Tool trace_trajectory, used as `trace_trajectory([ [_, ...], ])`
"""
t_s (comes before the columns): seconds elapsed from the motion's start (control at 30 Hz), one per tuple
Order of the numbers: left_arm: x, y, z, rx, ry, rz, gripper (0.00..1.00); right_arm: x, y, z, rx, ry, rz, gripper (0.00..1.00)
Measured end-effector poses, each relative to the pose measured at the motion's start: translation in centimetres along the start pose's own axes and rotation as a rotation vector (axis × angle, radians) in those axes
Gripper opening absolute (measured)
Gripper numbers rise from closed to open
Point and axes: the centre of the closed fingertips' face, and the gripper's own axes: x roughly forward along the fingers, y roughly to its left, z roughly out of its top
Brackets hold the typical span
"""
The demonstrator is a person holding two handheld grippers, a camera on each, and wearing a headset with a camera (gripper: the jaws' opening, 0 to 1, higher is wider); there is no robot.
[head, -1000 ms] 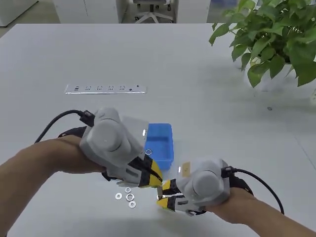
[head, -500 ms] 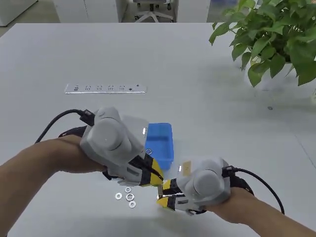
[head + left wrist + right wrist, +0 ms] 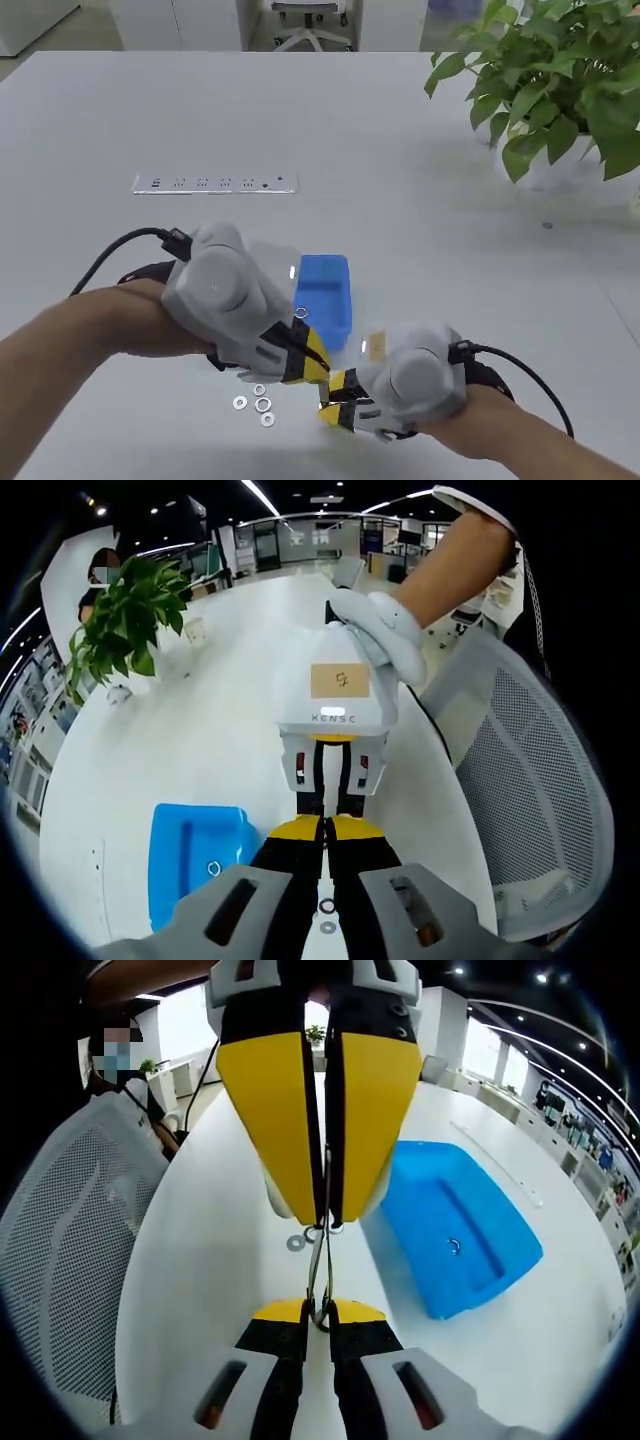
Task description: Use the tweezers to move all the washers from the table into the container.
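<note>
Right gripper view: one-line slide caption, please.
Right claw and left claw both shut on the tweezers near loose washers on the table, beside the blue container holding one washer.

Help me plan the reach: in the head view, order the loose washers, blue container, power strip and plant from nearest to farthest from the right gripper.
From the right gripper, holding the tweezers:
1. Loose washers, just left.
2. Blue container, just beyond, nearly tied.
3. Power strip, far left.
4. Plant, far right.

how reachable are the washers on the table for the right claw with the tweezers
Probably reachable: the right claw is shut on the tweezers, close beside the washers, though the left claw looks clamped on that end too.
</note>
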Motion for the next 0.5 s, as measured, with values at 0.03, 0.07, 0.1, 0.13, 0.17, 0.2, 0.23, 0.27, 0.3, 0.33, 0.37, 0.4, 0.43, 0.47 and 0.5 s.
trace_trajectory([
  [0.03,0.0,0.0,0.0,0.001,-0.001,0.0,0.05,-0.1,0.0,0.0,-0.003,0.002,-0.001,0.1],
  [0.07,-0.1,0.0,0.1,0.0,-0.003,0.001,0.05,-0.1,0.0,0.0,-0.005,0.003,-0.002,0.1],
  [0.1,-0.1,0.0,0.2,-0.001,-0.006,0.002,0.05,-0.2,0.0,0.1,-0.006,0.004,-0.002,0.1],
  [0.13,-0.2,0.0,0.3,0.0,-0.007,0.003,0.05,-0.3,0.0,0.1,-0.007,0.004,-0.004,0.1],
  [0.17,-0.3,0.0,0.4,0.001,-0.009,0.004,0.05,-0.4,0.0,0.2,-0.007,0.003,-0.005,0.1],
  [0.2,-0.4,0.0,0.5,0.001,-0.011,0.005,0.05,-0.5,0.0,0.3,-0.006,0.002,-0.005,0.1],
  [0.23,-0.5,-0.1,0.6,0.001,-0.013,0.006,0.05,-0.6,0.0,0.5,-0.007,0.0,-0.006,0.1],
  [0.27,-0.6,-0.1,0.7,0.003,-0.013,0.007,0.05,-0.7,0.0,0.6,-0.008,0.0,-0.007,0.1],
  [0.3,-0.7,-0.1,0.7,0.003,-0.013,0.008,0.05,-0.7,0.0,0.7,-0.01,0.001,-0.009,0.1],
  [0.33,-0.9,-0.1,0.8,0.003,-0.014,0.008,0.05,-0.8,0.0,0.8,-0.01,0.0,-0.01,0.1],
  [0.37,-1.0,-0.1,0.9,0.002,-0.015,0.009,0.05,-0.9,0.0,0.9,-0.012,-0.001,-0.009,0.1],
  [0.4,-1.1,-0.1,1.0,0.001,-0.016,0.011,0.05,-0.9,0.0,1.1,-0.015,-0.002,-0.009,0.1],
  [0.43,-1.3,-0.1,1.0,0.001,-0.017,0.012,0.05,-1.0,0.0,1.2,-0.017,-0.002,-0.009,0.1],
  [0.47,-1.4,-0.1,1.0,0.001,-0.017,0.013,0.05,-1.1,0.0,1.3,-0.019,-0.002,-0.009,0.1],
  [0.5,-1.5,-0.1,1.1,0.001,-0.018,0.014,0.05,-1.1,0.0,1.4,-0.023,-0.002,-0.01,0.1],
])
